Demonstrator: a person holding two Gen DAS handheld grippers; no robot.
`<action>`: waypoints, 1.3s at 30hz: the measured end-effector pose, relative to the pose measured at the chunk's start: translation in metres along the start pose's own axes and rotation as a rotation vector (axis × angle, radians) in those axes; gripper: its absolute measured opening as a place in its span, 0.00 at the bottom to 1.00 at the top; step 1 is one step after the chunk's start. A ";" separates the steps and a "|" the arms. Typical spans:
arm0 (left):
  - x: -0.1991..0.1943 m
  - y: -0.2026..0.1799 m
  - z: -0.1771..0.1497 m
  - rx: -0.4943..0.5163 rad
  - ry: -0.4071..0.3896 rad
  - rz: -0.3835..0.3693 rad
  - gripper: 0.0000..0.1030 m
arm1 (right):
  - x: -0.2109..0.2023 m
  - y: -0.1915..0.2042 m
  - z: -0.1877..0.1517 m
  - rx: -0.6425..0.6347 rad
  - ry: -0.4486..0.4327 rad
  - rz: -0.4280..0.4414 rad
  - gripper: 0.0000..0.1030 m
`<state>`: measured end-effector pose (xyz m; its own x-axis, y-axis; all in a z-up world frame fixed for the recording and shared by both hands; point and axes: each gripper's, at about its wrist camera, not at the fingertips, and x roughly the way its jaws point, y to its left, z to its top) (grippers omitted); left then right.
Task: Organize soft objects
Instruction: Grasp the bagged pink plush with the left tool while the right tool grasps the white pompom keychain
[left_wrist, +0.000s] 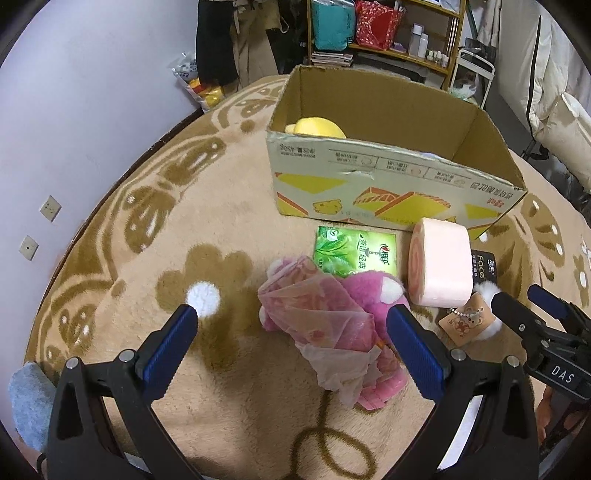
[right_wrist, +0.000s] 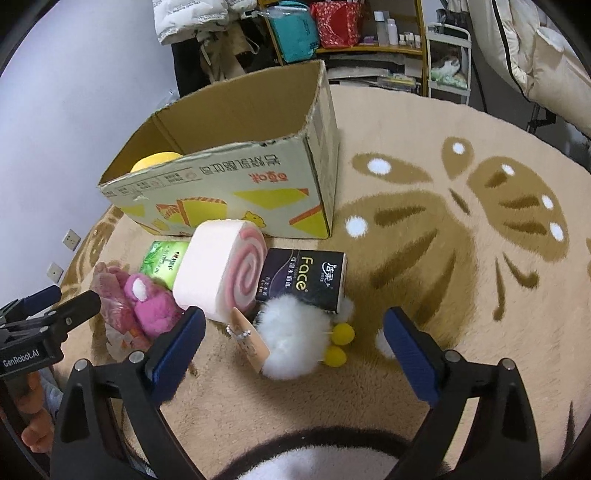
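An open cardboard box (left_wrist: 388, 173) (right_wrist: 236, 192) stands on the rug with a yellow plush (left_wrist: 317, 127) (right_wrist: 157, 160) inside. In front of it lie a pink plush toy (left_wrist: 369, 291) (right_wrist: 153, 306) partly under a crumpled pink plastic bag (left_wrist: 321, 321) (right_wrist: 110, 314), a green tissue pack (left_wrist: 354, 254) (right_wrist: 162, 260), a pink swirl-roll cushion (left_wrist: 439, 267) (right_wrist: 221, 269), a black tissue pack (right_wrist: 306, 278) (left_wrist: 484, 265) and a white fluffy toy (right_wrist: 295, 339) (left_wrist: 487, 291) with a tag. My left gripper (left_wrist: 291, 332) is open over the pink bag. My right gripper (right_wrist: 295, 332) is open around the white fluffy toy.
A beige round rug (left_wrist: 221, 229) (right_wrist: 443, 258) with brown flower patterns covers the floor. A lilac wall (left_wrist: 74, 110) is at the left. Wooden shelves (left_wrist: 388, 33) with bags and bottles, hanging clothes and a white rack (right_wrist: 448, 62) stand behind the box.
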<state>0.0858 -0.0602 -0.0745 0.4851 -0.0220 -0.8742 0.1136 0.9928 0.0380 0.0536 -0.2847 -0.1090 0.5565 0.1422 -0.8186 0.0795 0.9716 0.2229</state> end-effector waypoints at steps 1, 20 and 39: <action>0.001 -0.001 0.000 0.001 0.004 -0.002 0.98 | 0.001 -0.001 0.000 0.001 0.004 -0.001 0.98; 0.022 -0.018 -0.009 0.068 0.057 0.007 0.98 | 0.026 0.003 -0.009 -0.029 0.102 -0.004 0.89; 0.036 -0.020 -0.011 0.007 0.118 -0.092 0.65 | 0.049 0.012 -0.011 -0.032 0.151 0.008 0.75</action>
<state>0.0917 -0.0793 -0.1117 0.3673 -0.0990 -0.9248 0.1591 0.9864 -0.0424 0.0726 -0.2642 -0.1519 0.4257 0.1745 -0.8879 0.0482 0.9754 0.2149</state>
